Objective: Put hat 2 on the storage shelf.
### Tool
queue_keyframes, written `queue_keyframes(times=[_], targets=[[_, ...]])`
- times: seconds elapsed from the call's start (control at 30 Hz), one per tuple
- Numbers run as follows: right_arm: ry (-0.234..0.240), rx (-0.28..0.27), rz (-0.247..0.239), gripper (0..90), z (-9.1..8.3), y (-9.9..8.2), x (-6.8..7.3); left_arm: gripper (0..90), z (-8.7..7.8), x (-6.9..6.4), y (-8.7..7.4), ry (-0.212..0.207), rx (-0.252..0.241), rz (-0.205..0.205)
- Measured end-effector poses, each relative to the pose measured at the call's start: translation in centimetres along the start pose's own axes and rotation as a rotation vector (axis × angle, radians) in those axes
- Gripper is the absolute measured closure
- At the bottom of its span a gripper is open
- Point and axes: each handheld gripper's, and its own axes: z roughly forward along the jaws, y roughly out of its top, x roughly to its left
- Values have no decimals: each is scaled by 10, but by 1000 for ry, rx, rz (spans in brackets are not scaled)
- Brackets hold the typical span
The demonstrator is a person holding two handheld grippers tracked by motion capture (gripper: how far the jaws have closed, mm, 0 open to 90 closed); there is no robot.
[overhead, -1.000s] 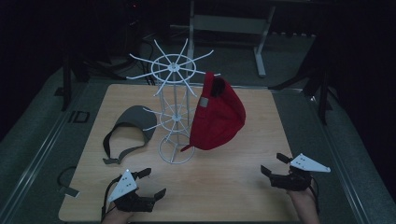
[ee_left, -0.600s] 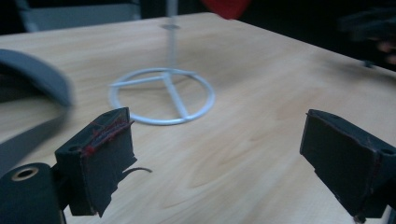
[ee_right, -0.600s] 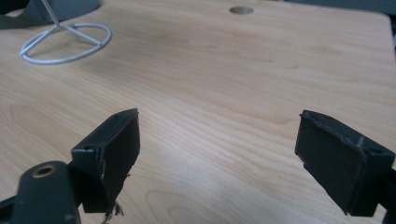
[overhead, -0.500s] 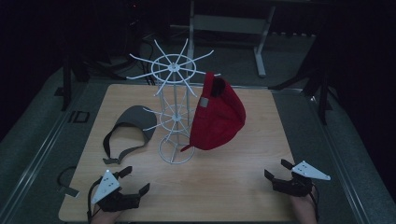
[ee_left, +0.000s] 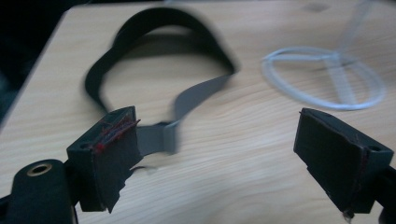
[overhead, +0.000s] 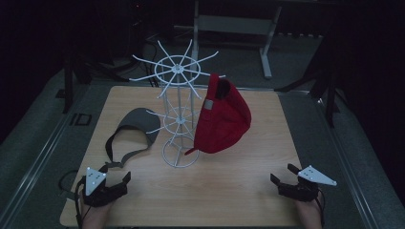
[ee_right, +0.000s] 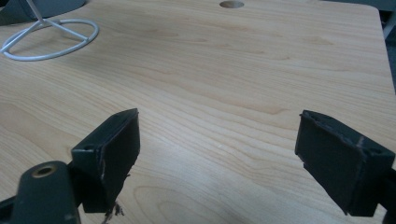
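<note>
Approach stage, nothing grasped. Left gripper (overhead: 116,183) released, low at 7 o'clock, facing grey visor (overhead: 136,125) strap. Right gripper (overhead: 284,177) released at 5 o'clock over bare surface (overhead: 229,191). Red cap (overhead: 224,117) hung on rack (overhead: 177,114). Next, probably: straddle strap, clench.

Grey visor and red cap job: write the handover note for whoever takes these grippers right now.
Left gripper: open, empty, at the near left table edge, aimed at the grey fabric visor; its strap end lies just ahead of the jaws.
Right gripper: open, empty, near right over the bare wooden table.
Red fabric cap: hanging on the white wire rack.
Done: cap appears hung.
Left, probably: the visor lies on the table beside the rack base, not yet gripped.
</note>
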Motion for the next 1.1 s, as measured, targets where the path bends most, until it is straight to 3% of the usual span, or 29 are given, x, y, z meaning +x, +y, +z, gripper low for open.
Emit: queue_keyframes(times=[0.17,0.2,0.37,0.4,0.47,0.77,0.93,1.1], targets=[[-5,-3,2,140,1,-1,0,146,13,4,2,59,33,-11],[-8,-2,2,140,1,-2,0,146,20,6,4,74,63,-11],[-21,3,2,140,2,-5,0,145,32,11,5,99,110,-24],[-21,2,4,140,2,-5,0,145,38,14,5,125,138,-32],[-24,5,7,140,2,-7,-1,145,43,16,5,141,162,-41],[-25,20,3,140,5,-10,0,163,58,24,11,150,190,-42],[-22,18,7,140,4,-11,-1,236,59,25,11,161,193,-53],[-24,18,2,140,4,-10,0,425,59,24,11,160,204,-47]])
